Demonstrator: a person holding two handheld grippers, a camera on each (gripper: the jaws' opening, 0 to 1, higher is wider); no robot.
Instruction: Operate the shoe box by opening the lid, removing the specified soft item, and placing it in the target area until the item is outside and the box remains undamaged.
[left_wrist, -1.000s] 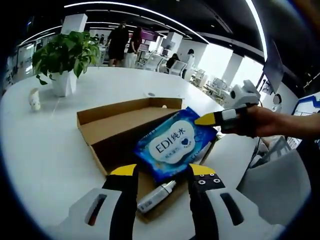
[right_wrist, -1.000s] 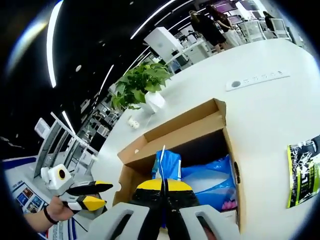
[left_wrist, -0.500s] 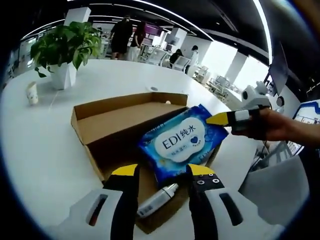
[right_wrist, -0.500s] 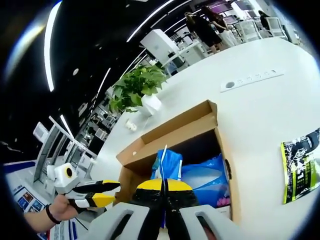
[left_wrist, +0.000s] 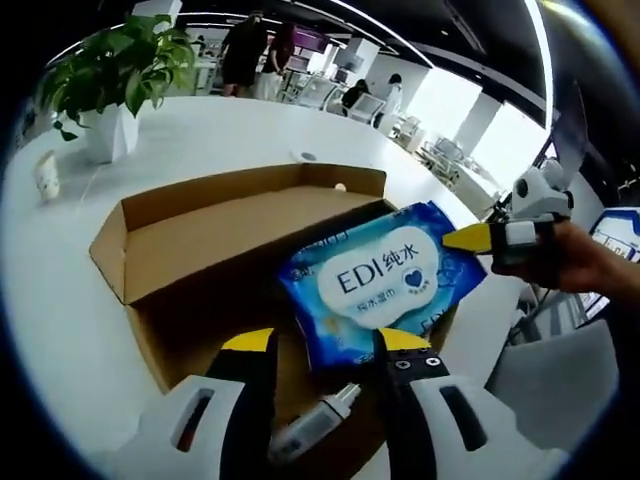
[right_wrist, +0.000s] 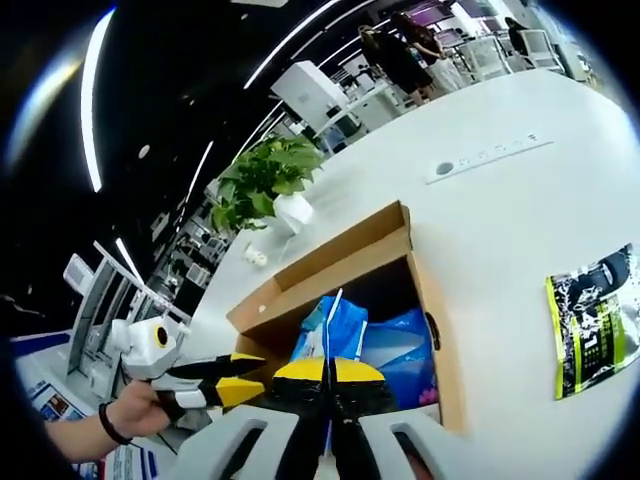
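— Well, up to what, that right claw (right_wrist: 327, 375)?
— Shut tight on one thin edge of the wipes pack (left_wrist: 380, 285). Holding it up in the air, just over the open shoe box (left_wrist: 200, 230), not yet out past the side.
— Why grabbed by the edge?
— Soft and floppy, so easy to pinch there. Probably also keeps the claw away from the cardboard, so no dents.
— And the left claw (left_wrist: 325, 345)?
— Wide open, nothing in it. Hanging low near the front of the box, maybe ready to help or to hold the box down.
— Lid?
— Already flipped open, leaning back behind the box over the white desk (left_wrist: 220, 140).
— Anything else in there?
— Small white tube (left_wrist: 315, 425) down on the bottom, close to the left claw. Also a blue bag (right_wrist: 400, 345), shiny, under the pack. Hard to tell what is inside it.
— Where to put the pack?
— Can't tell. No marked spot to see. Just a green and black packet (right_wrist: 590, 320) lying on the desk, well apart from the box, and a plant (left_wrist: 100, 80) in a white pot far off.
— Any hidden bits?
— Part of the box floor covered by the pack. Tube partly cut off behind the left claw. Pack seen edge-on in the right gripper view, so just a thin line there. Hand (left_wrist: 580, 265) wrapped around the right claw, arm cut off at the side
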